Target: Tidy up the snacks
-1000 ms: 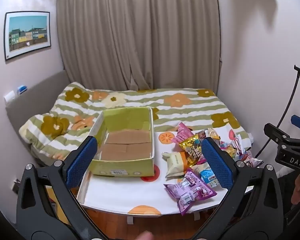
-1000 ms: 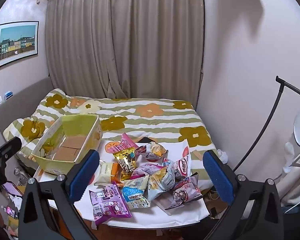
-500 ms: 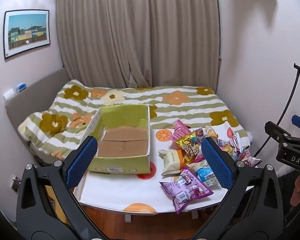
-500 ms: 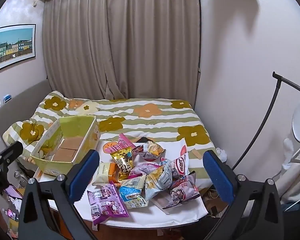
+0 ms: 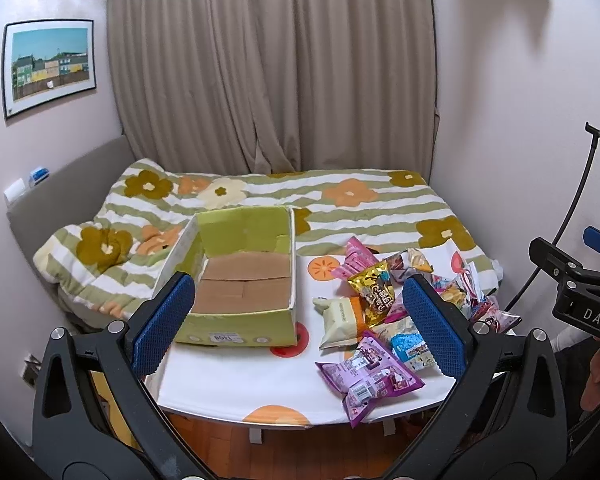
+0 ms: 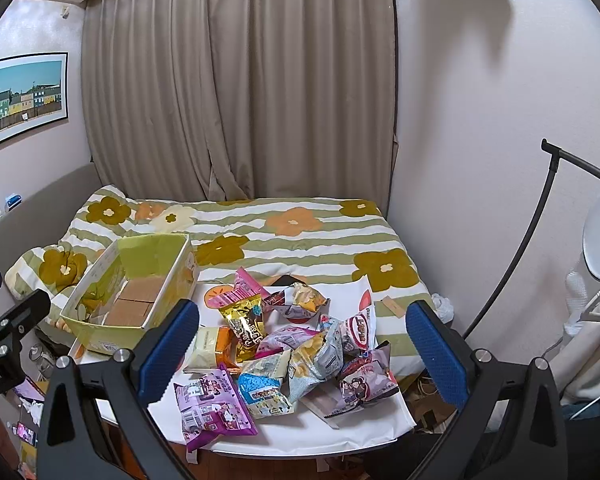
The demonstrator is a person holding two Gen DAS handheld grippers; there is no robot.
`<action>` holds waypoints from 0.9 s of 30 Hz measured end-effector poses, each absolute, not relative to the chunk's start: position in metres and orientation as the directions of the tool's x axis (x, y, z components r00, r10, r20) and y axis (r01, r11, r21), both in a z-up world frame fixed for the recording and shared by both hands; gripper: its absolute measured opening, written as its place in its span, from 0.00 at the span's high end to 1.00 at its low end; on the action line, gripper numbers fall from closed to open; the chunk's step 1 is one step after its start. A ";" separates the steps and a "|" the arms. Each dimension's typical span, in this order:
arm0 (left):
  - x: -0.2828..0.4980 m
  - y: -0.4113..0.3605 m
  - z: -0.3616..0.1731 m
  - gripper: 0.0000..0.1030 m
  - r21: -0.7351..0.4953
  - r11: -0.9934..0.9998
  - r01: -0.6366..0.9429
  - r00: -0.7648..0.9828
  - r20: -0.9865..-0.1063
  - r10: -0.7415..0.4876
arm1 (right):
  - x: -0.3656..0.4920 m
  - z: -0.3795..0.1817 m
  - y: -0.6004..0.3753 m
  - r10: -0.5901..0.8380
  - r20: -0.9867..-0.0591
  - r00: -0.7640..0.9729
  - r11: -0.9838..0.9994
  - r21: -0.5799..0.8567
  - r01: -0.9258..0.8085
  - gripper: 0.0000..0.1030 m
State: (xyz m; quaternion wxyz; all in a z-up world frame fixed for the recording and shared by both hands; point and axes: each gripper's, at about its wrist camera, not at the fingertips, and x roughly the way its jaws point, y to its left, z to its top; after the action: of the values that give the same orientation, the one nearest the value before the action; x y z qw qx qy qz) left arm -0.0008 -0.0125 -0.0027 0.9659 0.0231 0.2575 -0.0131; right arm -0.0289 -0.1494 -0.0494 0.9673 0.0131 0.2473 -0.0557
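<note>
An empty green cardboard box (image 5: 240,280) (image 6: 132,284) with a brown floor sits on the left half of a white table (image 5: 236,376) (image 6: 340,432). To its right lies a heap of several snack packets: a gold one (image 5: 374,294) (image 6: 242,326), a cream-and-orange one (image 5: 340,318) (image 6: 210,350), a purple one (image 5: 366,376) (image 6: 212,406), a blue one (image 6: 264,394). My left gripper (image 5: 300,328) hangs open in front of the table, well short of box and packets. My right gripper (image 6: 304,356) is open too, above the near edge, nothing between its fingers.
A bed (image 5: 340,204) with a striped flower quilt lies right behind the table, with curtains (image 5: 272,64) beyond. A black stand pole (image 6: 520,248) curves up at the right by the wall. Wooden floor (image 5: 300,452) shows below the table's near edge.
Both views have pulled back and risen slightly, so the table, box and packets sit a little lower and farther. Both grippers stay open.
</note>
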 end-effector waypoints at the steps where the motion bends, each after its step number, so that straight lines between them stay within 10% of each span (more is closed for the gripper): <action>1: -0.001 -0.012 -0.003 0.00 0.037 0.999 0.038 0.867 -0.499 -0.014 | -0.029 -0.050 -0.150 -0.098 -0.479 0.872 0.994 0.000 0.112 0.00; 27: 0.005 -0.011 -0.002 0.00 0.039 0.999 0.024 0.862 -0.506 -0.001 | -0.024 -0.052 -0.145 -0.097 -0.480 0.872 0.994 -0.002 0.110 0.00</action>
State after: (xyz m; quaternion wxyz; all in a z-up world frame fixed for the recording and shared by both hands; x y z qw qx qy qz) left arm 0.0049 -0.0107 -0.0015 0.9647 0.0218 0.2624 -0.0066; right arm -0.0238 -0.1451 -0.0519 0.9674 0.0128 0.2474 -0.0535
